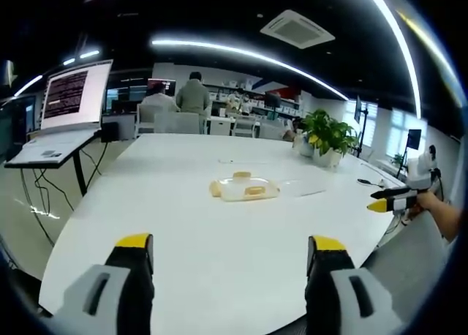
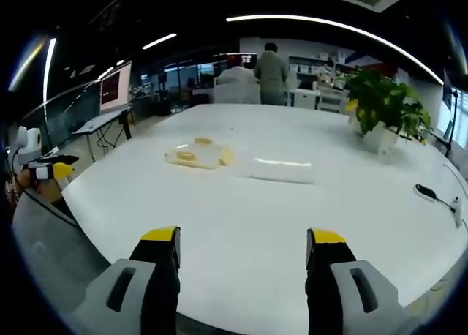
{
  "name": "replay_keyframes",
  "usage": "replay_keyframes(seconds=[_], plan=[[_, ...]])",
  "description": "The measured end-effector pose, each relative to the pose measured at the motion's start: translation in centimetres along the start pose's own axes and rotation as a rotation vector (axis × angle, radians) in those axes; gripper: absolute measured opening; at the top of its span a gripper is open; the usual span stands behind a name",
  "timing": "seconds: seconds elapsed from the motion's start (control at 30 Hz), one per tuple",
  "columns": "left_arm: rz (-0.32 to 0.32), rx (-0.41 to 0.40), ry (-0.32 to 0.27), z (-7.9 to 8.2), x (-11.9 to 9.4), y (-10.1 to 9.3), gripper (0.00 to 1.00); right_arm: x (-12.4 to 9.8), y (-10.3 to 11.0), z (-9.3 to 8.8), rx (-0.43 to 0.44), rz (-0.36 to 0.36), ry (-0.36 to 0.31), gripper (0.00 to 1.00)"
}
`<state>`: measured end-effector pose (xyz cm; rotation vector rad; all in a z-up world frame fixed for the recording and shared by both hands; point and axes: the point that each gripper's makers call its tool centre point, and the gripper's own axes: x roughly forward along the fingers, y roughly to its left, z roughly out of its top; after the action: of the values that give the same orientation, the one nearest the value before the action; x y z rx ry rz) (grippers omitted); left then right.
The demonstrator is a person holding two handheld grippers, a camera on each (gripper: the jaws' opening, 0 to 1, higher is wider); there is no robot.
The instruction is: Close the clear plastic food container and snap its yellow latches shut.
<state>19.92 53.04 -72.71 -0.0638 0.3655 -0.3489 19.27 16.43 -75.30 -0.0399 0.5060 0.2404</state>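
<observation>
Both grippers are hanging over the near edge of a large white table (image 1: 183, 225), each empty with its yellow-tipped jaws spread wide apart. In the left gripper view the left gripper (image 1: 230, 258) is pointing across the table toward the clear plastic food container (image 1: 245, 188), which is sitting well out from the edge, around the middle of the tabletop. Its yellow latches (image 1: 254, 191) are showing as small blobs on the near, far and left sides, too small to tell whether they are snapped. Just right of the container a clear lid (image 1: 303, 183) is lying flat on the table, nearly vanishing against the white surface; its edges are hard to trace.

In the right gripper view the right gripper (image 2: 243, 247) is likewise facing the container (image 2: 199, 156), now seen left of centre with the lid (image 2: 281, 169) to its right. The right gripper (image 1: 395, 200) is also peeking into the left gripper view at the far right, partly cut off, held by a hand (image 1: 437, 205); the left gripper (image 2: 53, 168) is showing dimly at the left edge of the right gripper view.

A potted plant (image 1: 327, 137) is standing far right on the table, a laptop (image 1: 69, 104) is glowing on a stand to the left, and people (image 1: 193, 95) are standing at the far desks, seen from behind
</observation>
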Motion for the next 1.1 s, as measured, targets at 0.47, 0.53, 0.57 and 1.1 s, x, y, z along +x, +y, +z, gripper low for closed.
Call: replay_keyframes(seconds=[0.47, 0.53, 0.57, 1.1], plan=[[0.001, 0.018, 0.007, 0.2, 0.1, -0.1, 0.8, -0.1, 0.2, 0.3, -0.006, 0.009, -0.007, 0.66], [-0.015, 0.008, 0.032, 0.1, 0.2, -0.5, 0.73, -0.1, 0.8, 1.1, -0.027, 0.035, -0.031, 0.62], [-0.02, 0.001, 0.042, 0.0, 0.3, -0.5, 0.7, -0.2, 0.9, 1.6, -0.04, 0.038, -0.048, 0.6], [-0.053, 0.16, 0.047, 4.8, 4.3, 1.0, 0.66, 1.3, -0.2, 5.3, -0.155, 0.058, -0.077, 0.48]])
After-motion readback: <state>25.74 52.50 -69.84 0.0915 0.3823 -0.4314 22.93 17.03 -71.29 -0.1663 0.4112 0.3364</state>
